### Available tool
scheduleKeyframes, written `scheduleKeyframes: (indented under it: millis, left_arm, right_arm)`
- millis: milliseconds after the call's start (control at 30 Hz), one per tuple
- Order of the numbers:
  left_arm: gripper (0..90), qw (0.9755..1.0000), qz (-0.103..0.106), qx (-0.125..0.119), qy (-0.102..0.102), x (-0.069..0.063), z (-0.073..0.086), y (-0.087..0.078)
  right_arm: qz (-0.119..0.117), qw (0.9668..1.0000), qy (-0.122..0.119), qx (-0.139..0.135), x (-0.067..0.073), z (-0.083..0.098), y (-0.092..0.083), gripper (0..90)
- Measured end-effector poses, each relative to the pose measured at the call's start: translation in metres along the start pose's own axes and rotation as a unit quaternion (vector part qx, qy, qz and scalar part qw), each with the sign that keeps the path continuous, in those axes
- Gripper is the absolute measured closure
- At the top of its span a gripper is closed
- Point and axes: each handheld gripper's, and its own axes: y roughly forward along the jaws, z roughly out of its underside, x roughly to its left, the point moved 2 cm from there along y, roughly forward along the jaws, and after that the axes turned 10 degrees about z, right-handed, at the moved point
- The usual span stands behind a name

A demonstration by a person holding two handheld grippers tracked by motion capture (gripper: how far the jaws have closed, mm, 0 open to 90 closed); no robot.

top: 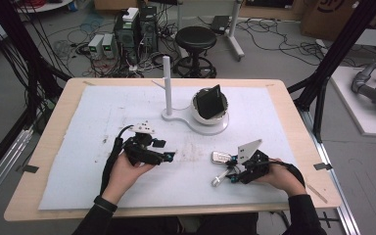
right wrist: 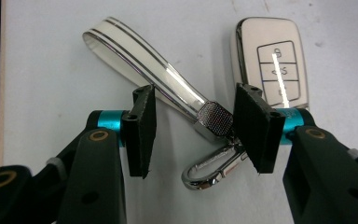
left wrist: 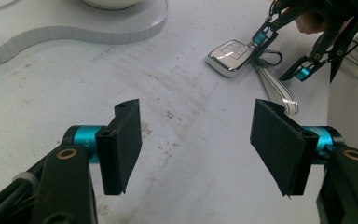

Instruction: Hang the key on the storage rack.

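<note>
High view: the car key (top: 221, 156) lies on the white mat toward the near right corner of the worktop (top: 54, 122), with its white strap (top: 219, 178) trailing toward the near edge. The right gripper (top: 231, 169) sits low over the joint between key and strap. The left gripper (top: 168, 155) rests nearer the middle of the worktop, well apart from the key. A white stand (top: 196, 120) with a post and a cup-shaped holder waits toward the far edge; that is probably where the key goes, so a grasp that leaves the strap loop free would help.

Left gripper view: its jaws stand wide apart over bare mat with nothing between them. The key (left wrist: 230, 57) and strap (left wrist: 276, 93) lie ahead, with the other gripper over them. This hand is best kept still and out of the way.

Right gripper view: the jaws are part open and straddle the metal clasp (right wrist: 216, 119) where the strap (right wrist: 140, 60) meets the carabiner ring (right wrist: 212, 170). One pad is just at the clasp; the other stands clear of it across the strap, so nothing is clamped yet. The key fob (right wrist: 272, 60) lies just beyond the nearer pad. To do this well, centre the clasp between the pads, lower until both reach the mat, then close squarely on the clasp rather than the slippery strap or the loose ring, which could swivel out.
</note>
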Motion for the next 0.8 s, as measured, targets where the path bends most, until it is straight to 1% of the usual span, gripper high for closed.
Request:
scheduleKeyframes:
  millis: [67,133,167,200,233,267,300,333,367,433,467,500,533,633,700,800]
  left_arm:
    - [33.8,1.0000,-0.001,-0.001,-0.001,0.000,0.000,0.001]
    - [33.8,1.0000,-0.001,-0.002,-0.003,0.000,0.000,0.001]
    - [33.8,1.0000,-0.001,-0.001,-0.003,0.000,0.000,0.002]
    - [33.8,1.0000,-0.001,0.000,-0.003,0.000,0.000,0.002]
    - [33.8,1.0000,-0.001,0.000,-0.003,0.000,0.000,0.002]
    - [33.8,1.0000,0.000,0.000,-0.003,0.000,0.000,0.002]
    - [33.8,1.0000,-0.001,0.001,-0.002,0.000,0.000,0.002]
    - [33.8,1.0000,-0.001,0.001,-0.002,0.001,0.000,0.002]
    - [33.8,1.0000,-0.001,0.004,-0.001,0.001,0.000,0.001]
    - [33.8,1.0000,-0.002,0.002,-0.004,0.001,0.000,0.001]
    - [33.8,1.0000,-0.001,0.003,-0.002,0.002,0.001,0.001]
    - [33.8,1.0000,-0.001,0.001,-0.003,0.001,0.001,0.001]
    - [33.8,1.0000,-0.001,0.001,-0.003,0.001,0.000,0.001]
    - [33.8,1.0000,-0.001,-0.001,-0.004,0.002,0.001,0.000]
    - [33.8,1.0000,0.000,0.001,-0.003,0.002,0.001,0.000]
    - [33.8,1.0000,0.001,0.000,-0.004,0.001,0.001,0.000]
  right_arm:
    - [0.000,1.0000,0.003,0.000,0.001,-0.002,0.002,52.6]
    - [0.007,1.0000,0.006,0.001,0.001,-0.004,0.004,55.2]
    - [0.015,0.9996,0.022,-0.005,0.000,-0.007,0.006,56.0]
    - [0.015,0.9996,0.022,-0.005,0.000,-0.007,0.006,56.0]
    - [0.024,0.9989,0.040,-0.006,-0.002,-0.010,0.009,56.2]
    - [0.026,0.9984,0.050,-0.007,-0.002,-0.011,0.010,56.3]
    - [0.030,0.9980,0.054,-0.009,-0.002,-0.012,0.012,56.2]
    - [0.030,0.9980,0.054,-0.009,-0.002,-0.012,0.012,56.2]
    - [0.030,0.9974,0.064,-0.006,-0.001,-0.014,0.014,56.2]
    - [0.033,0.9972,0.067,-0.003,-0.001,-0.016,0.017,54.8]
    - [0.031,0.9967,0.075,-0.006,-0.001,-0.017,0.017,53.4]
    - [0.028,0.9966,0.076,-0.011,-0.002,-0.017,0.016,53.2]
    - [0.026,0.9962,0.082,-0.014,-0.004,-0.015,0.013,53.0]
    - [0.025,0.9961,0.082,-0.022,-0.005,-0.013,0.009,52.9]
    - [0.028,0.9969,0.070,-0.021,-0.005,-0.011,0.008,53.0]
    - [0.030,0.9981,0.052,-0.013,-0.003,-0.013,0.013,53.0]
